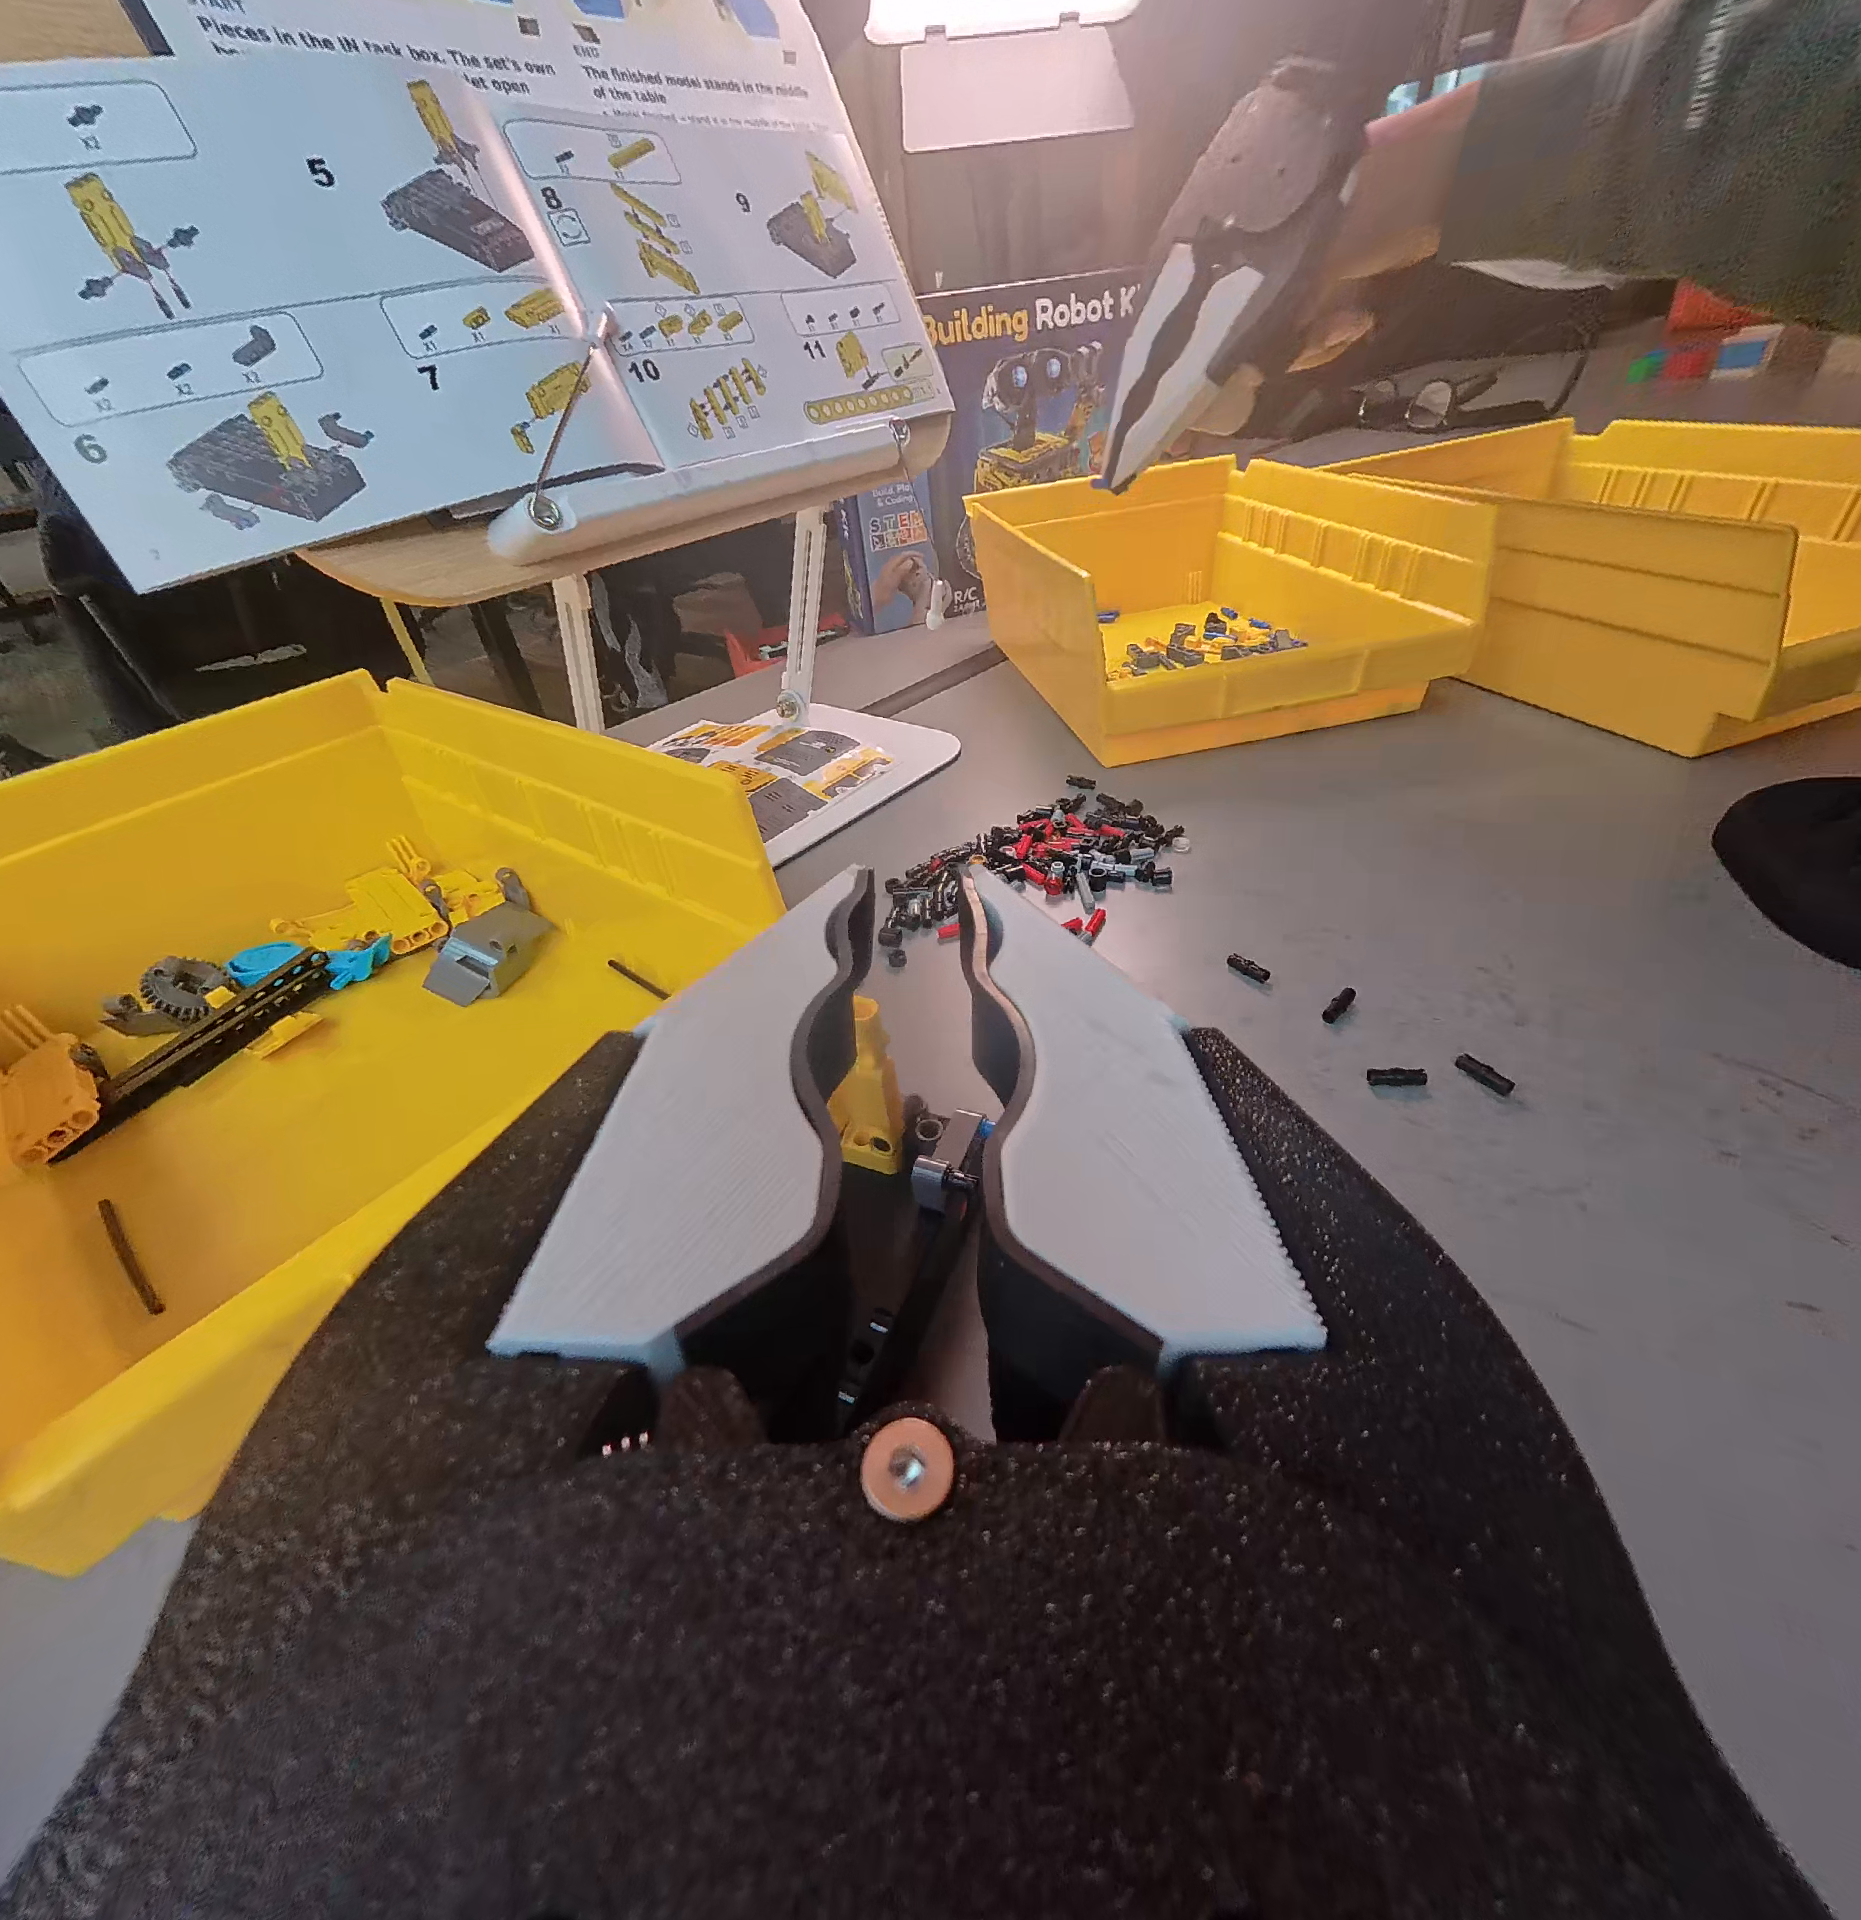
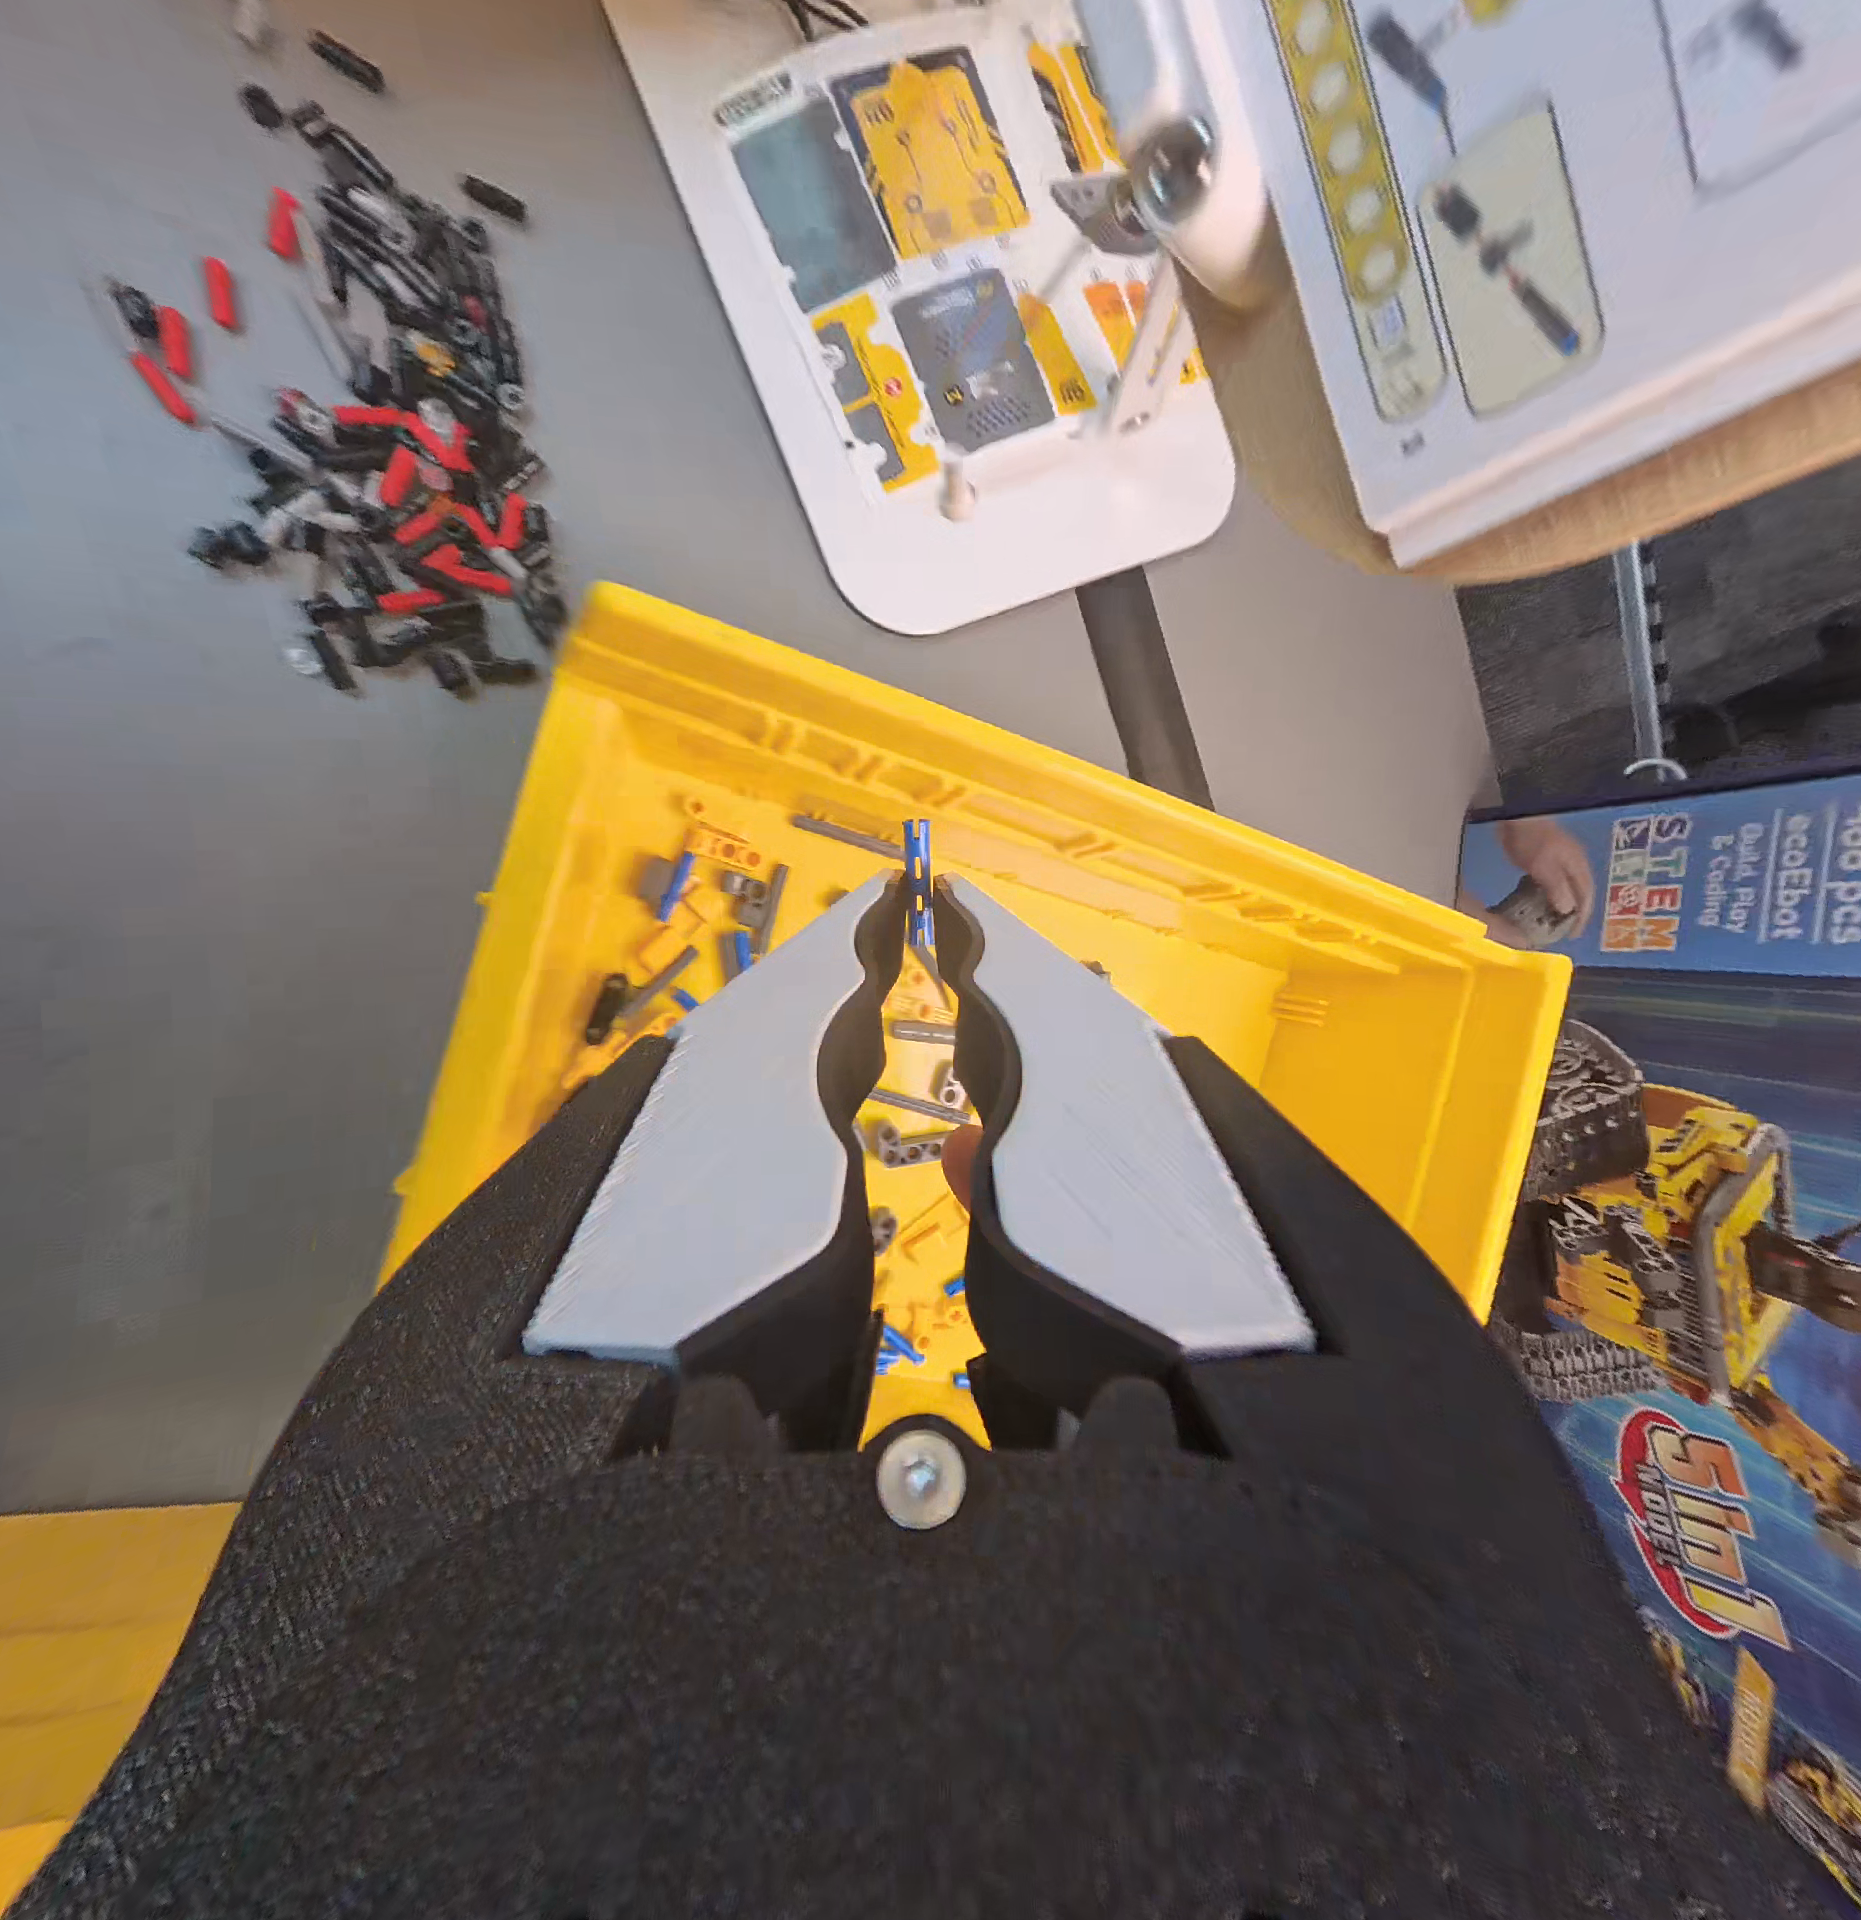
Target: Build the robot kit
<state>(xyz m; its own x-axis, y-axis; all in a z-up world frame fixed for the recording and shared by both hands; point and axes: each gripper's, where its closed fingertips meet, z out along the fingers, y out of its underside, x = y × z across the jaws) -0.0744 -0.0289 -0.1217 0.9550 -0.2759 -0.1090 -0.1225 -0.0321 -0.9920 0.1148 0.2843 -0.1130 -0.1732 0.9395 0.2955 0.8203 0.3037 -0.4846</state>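
Observation:
My left gripper [image 1: 919, 883] is shut on a small brick assembly [image 1: 872, 1091] with a yellow upright part, a black base and a grey connector, gripped deep between the fingers and low over the grey table. A pile of black and red pins [image 1: 1051, 852] lies just beyond its tips. My right gripper [image 2: 918, 885] is shut on a thin blue pin [image 2: 915, 862] at its tips, above a yellow bin [image 2: 1373, 1101] of small grey, blue and orange parts. The right gripper [image 1: 1121, 473] also shows in the left wrist view, pointing down over that bin's [image 1: 1040, 603] back rim.
A second yellow bin [image 1: 593, 800] at the left holds yellow, black, grey and blue parts. An instruction booklet [image 1: 438, 260] sits on a stand with a white base [image 2: 1009, 561]. The kit box [image 2: 1684, 1195] and stacked yellow bins [image 1: 1684, 582] stand behind. Loose black pins [image 1: 1395, 1076] lie at the right. Spacing between my two grippers at the tips: around 35 centimeters.

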